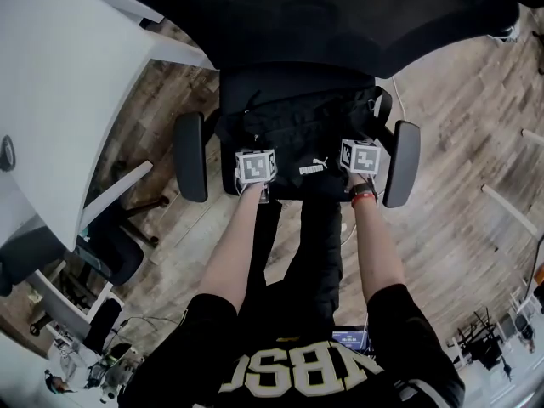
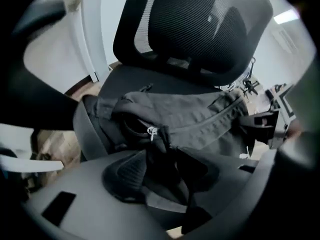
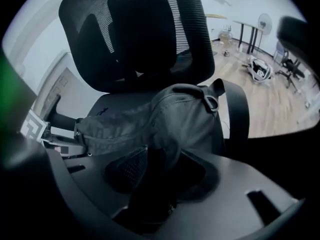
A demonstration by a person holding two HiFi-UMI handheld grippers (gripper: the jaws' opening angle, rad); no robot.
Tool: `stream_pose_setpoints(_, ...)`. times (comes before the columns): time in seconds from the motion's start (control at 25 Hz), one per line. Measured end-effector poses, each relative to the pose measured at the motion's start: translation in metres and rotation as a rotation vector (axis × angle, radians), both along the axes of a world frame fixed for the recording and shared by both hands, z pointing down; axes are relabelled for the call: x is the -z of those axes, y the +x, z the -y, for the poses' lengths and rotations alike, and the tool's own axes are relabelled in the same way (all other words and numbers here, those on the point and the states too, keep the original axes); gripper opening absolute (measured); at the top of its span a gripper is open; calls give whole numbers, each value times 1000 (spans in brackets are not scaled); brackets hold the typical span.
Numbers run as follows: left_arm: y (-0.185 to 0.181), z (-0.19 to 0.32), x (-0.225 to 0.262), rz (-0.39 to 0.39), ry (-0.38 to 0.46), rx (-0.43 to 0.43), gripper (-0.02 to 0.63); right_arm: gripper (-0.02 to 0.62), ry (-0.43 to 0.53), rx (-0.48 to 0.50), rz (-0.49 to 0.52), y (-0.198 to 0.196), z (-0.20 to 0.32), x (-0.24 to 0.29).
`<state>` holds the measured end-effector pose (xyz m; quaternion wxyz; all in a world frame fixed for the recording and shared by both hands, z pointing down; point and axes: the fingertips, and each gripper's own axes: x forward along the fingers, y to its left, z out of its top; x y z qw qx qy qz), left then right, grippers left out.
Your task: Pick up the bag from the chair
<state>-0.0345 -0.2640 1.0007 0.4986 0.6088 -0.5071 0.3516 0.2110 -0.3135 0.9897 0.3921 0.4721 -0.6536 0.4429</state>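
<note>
A black bag (image 1: 306,134) with a white logo lies on the seat of a black office chair (image 1: 340,15). My left gripper (image 1: 252,153) is at the bag's near left edge and my right gripper (image 1: 361,150) at its near right edge. In the left gripper view the left gripper (image 2: 160,169) is shut on a fold of the bag (image 2: 185,116), just below a zip pull. The right gripper view shows the right gripper (image 3: 157,171) shut on bunched fabric of the bag (image 3: 165,116). The bag's underside is hidden.
The chair's armrests (image 1: 191,155) (image 1: 401,164) flank both grippers closely, and its mesh backrest (image 2: 195,29) rises behind the bag. A white desk (image 1: 59,83) stands to the left, a second chair (image 1: 110,253) lower left. Wooden floor (image 1: 459,100) lies to the right.
</note>
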Motion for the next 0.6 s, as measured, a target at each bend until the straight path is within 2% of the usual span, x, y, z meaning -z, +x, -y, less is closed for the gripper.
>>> stream_pose_setpoints(0.04,-2,4,4,32,15,-32,191,138,12,16,17,-5,2,2)
stream_pose_setpoints(0.08,-1,8,8,50,34,-58,158,72,24,29,38,-10,4,3)
stream_pose_setpoints(0.16,3,14,15,40,62,-61,77,41,38,38,55,-14,5,9)
stream_pose_setpoints(0.2,5,15,18,30,65,-49,61,34,40,34,54,-15,5,13)
stream_pose_setpoints(0.4,6,14,39,-7,55,-30,41,27,48,21,43,-15,3,33)
stream_pose_setpoints(0.6,-6,27,69,-19,125,7,37,26,86,-1,56,-27,8,63)
